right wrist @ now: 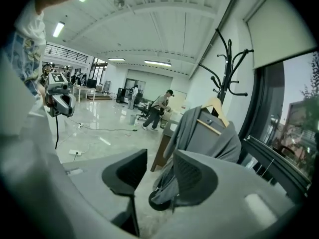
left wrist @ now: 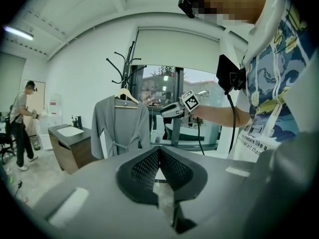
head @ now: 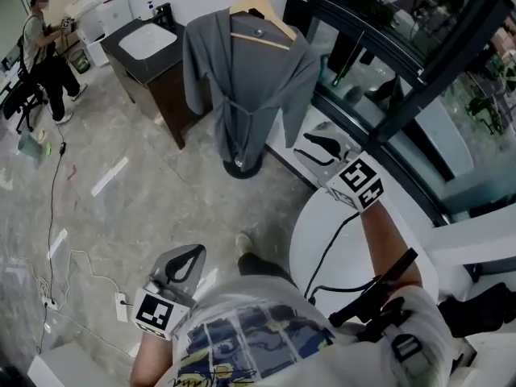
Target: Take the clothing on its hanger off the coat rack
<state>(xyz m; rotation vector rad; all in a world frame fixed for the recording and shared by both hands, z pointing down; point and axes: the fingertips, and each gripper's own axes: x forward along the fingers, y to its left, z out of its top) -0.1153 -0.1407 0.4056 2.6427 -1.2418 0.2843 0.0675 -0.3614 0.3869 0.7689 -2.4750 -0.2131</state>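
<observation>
Hanging on rack, robe w/ hanger

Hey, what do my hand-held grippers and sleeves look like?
The left hand-held gripper and right hand-held gripper have grey bodies, dark mesh-textured jaw pads, each with a white cube bearing black square markers. A black cable trails from the right one. Short-sleeved white T-shirt with blue print.

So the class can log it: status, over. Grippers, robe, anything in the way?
Left gripper shut, empty. Right gripper open, empty, short of grey robe. Robe on hanger, on coat rack. Sink cabinet beside, not between.
</observation>
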